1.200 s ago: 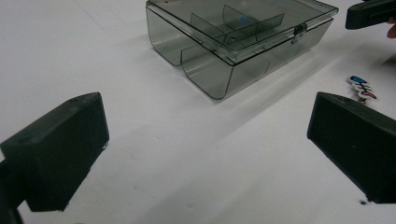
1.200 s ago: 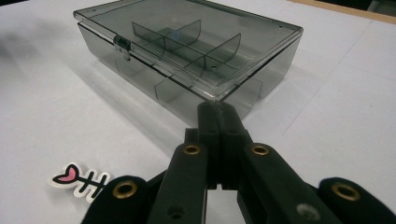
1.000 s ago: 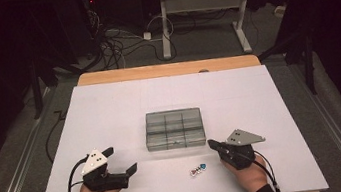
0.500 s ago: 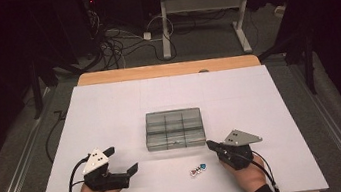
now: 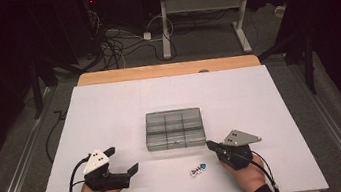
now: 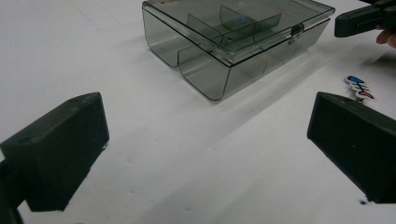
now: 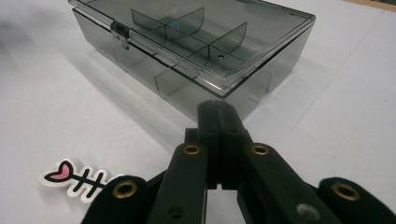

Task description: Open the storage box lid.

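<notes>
Nothing done yet: box (image 5: pixel 174 128) latched, sticker (image 5: pixel 198 170) loose before it, left gripper (image 5: pixel 128 173) jaws wide, right gripper (image 5: pixel 210 145) jaws pinched empty.

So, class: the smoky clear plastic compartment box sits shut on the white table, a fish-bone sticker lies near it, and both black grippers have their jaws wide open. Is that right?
Not quite. Only the left gripper is open; the right gripper is shut, jaws pressed together on nothing, as the right gripper view shows. The smoky clear plastic compartment box is shut, the fish-bone sticker near it.
</notes>
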